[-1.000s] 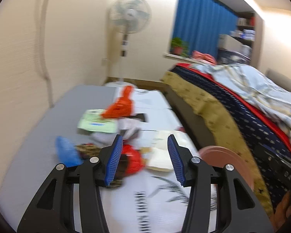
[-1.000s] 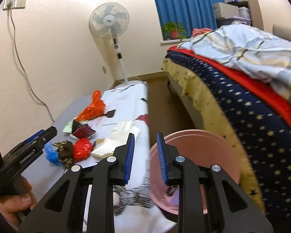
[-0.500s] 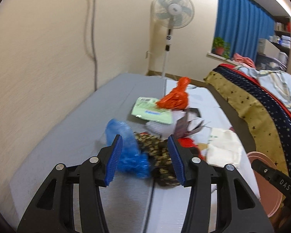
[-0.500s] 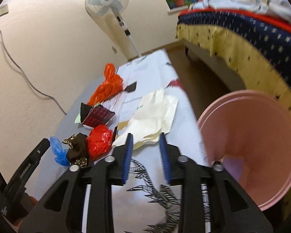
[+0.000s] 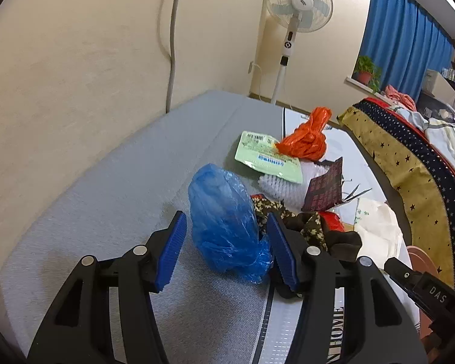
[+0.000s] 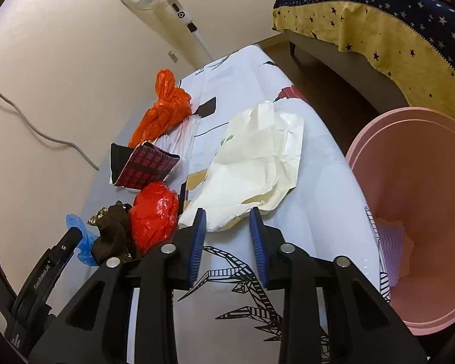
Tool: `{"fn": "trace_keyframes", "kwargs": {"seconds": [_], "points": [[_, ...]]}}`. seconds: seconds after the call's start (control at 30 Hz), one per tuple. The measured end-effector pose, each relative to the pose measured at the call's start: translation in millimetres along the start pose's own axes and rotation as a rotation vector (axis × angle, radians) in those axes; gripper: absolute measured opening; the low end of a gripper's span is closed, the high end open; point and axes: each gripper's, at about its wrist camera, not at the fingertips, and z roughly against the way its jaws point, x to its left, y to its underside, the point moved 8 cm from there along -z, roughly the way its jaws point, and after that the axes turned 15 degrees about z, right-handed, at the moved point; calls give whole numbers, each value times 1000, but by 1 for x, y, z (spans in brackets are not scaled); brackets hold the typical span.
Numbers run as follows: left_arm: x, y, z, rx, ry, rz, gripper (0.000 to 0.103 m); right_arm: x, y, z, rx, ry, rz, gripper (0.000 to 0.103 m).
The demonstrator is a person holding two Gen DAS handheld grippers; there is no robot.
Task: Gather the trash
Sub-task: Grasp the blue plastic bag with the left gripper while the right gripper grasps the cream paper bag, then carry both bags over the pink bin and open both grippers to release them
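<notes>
The left gripper (image 5: 226, 251) points down at a grey mat (image 5: 112, 200), its jaws apart and just now widening. A crumpled blue plastic bag (image 5: 227, 224) sits between its blue pads; the far pad touches or nearly touches the bag, while the near pad stands clear, so nothing is clamped. Just beyond the bag, on its far side, lies a dark floral cloth scrap (image 5: 291, 217), and further ahead a green packet (image 5: 267, 156) and a knotted orange bag (image 5: 306, 138).

The right gripper (image 6: 227, 244) hovers over a white printed sheet (image 6: 318, 212), jaws parted by a narrow gap that has just been closing, with nothing between them. Right ahead of its tips lies crumpled cream paper (image 6: 257, 163). To its left sit a red plastic wad (image 6: 154, 212) and a dark patterned wrapper (image 6: 145, 166). To its right stands a pink bin (image 6: 409, 206), holding some white scraps.
</notes>
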Motion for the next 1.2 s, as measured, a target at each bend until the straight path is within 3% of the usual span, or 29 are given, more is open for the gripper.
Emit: {"fn": "trace_keyframes", "kwargs": {"seconds": [0.07, 0.17, 0.3, 0.37, 0.67, 1.2], "points": [[1, 2, -5, 18, -4, 3, 52, 1, 1, -2, 7, 10, 8, 16], [1, 4, -9, 36, -1, 0, 39, 1, 3, -4, 16, 15, 18, 6], [1, 4, -9, 43, -7, -5, 13, 2, 3, -2, 11, 19, 38, 1], [2, 1, -6, 32, -16, -9, 9, 4, 1, 1, 2, 19, 55, 1], [3, -15, 13, -25, -9, -6, 5, 18, -15, 35, -71, 43, 151, 1], [-36, -7, 58, -76, 106, -116, 5, 19, -17, 111, -171, 91, 224, 1]]}}
